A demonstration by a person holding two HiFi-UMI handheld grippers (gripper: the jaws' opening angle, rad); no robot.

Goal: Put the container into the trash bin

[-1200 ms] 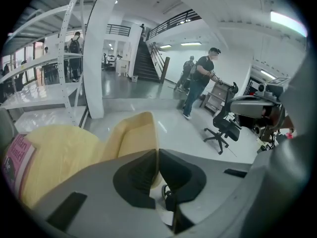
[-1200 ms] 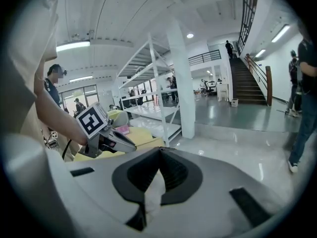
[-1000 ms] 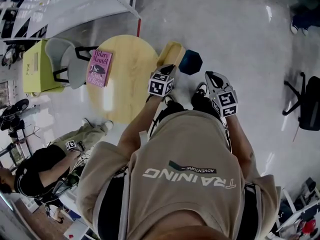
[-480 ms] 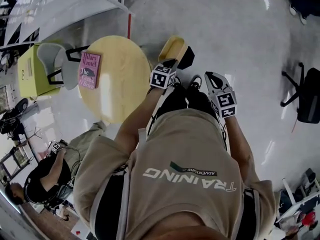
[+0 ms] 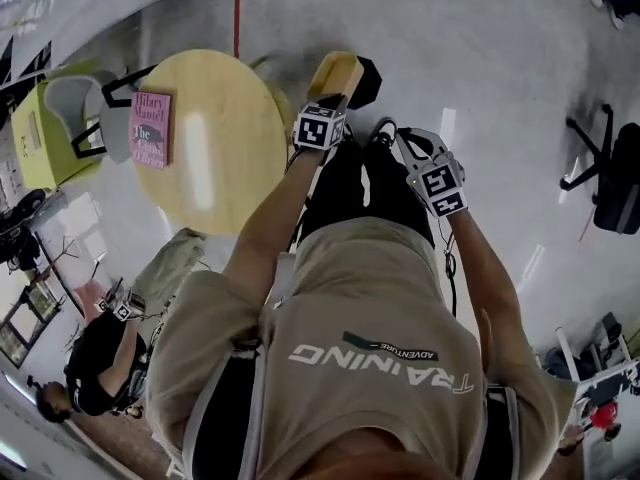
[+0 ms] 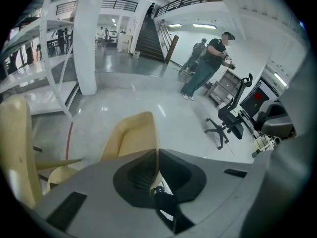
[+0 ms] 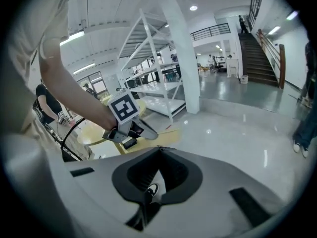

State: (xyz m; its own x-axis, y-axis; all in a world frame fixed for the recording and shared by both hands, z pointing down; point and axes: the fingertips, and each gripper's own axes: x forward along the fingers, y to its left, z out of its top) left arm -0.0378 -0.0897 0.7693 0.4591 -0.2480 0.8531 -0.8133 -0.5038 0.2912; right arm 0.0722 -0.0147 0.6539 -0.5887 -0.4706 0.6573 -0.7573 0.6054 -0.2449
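1. Lying flat on the round wooden table (image 5: 215, 168) at the far left is a pink book (image 5: 150, 130), well apart from the work and no part of it.
2. Next comes the left gripper (image 6: 157, 155), its jaws pinching one thin wall of the yellow container (image 5: 336, 72). The open tub hangs out ahead of the person, past the table's edge and above the floor. Gripping the wall looks the sensible hold, since the tub seems too broad to span.
3. Just beyond the container, partly hidden by it, the dark trash bin (image 5: 366, 80) sits on the floor. I'd judge the carry nearly done, with only the drop left.
4. The right gripper (image 7: 159, 150) is held out in front of the person's legs, jaws pressed together on nothing. It is probably kept clear because one gripper is enough.
5. Far right, an office chair (image 5: 615, 183) stands well away.
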